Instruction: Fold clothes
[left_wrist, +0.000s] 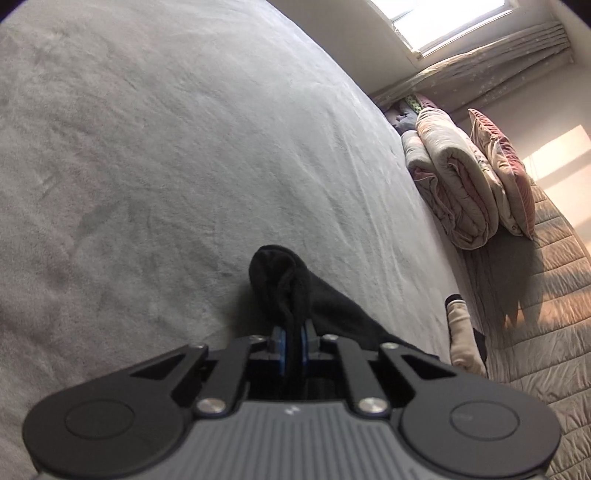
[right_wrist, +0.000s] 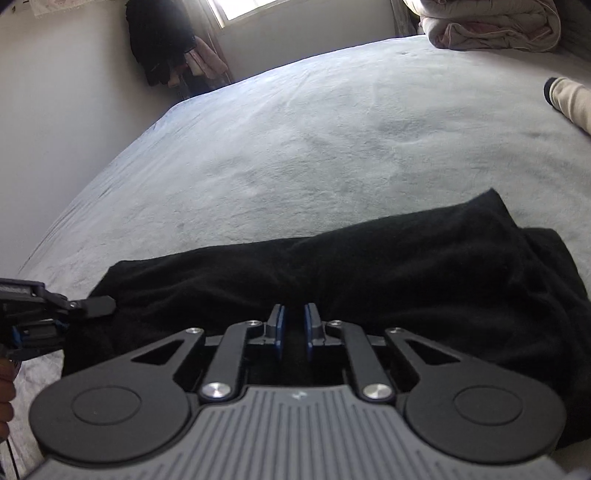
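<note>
Lying across the near part of the grey bed cover (right_wrist: 295, 140): the black garment (right_wrist: 369, 266), stretched sideways in a long, loosely bunched band, one end doubled over at the right.

Pinching a raised fold of that black garment (left_wrist: 291, 291) at its left end: the left gripper (left_wrist: 294, 332), blue pads (left_wrist: 281, 341) pressed almost together with only the dark cloth between. Peaking up into a small hump just beyond the fingertips, the fabric, then trailing off to the right along the bed cover (left_wrist: 184, 147).

Biting into the near edge of the garment around its middle: the right gripper (right_wrist: 294, 321), jaws drawn in close, dark cloth filling the narrow slot between the blue pads (right_wrist: 279, 328). Showing at the left edge of the right wrist view: the left gripper (right_wrist: 99, 306) again, its tip touching the garment's corner, part of a hand (right_wrist: 7, 398) below it.

Resting well apart on the right side of the bed: a cream sock (left_wrist: 463, 339) with a dark cuff, also poking in at the far right (right_wrist: 570, 101). Sitting near the far edge, a rolled quilt (left_wrist: 454, 184) and a pink pillow (left_wrist: 506, 173) leaning beside it.
</note>
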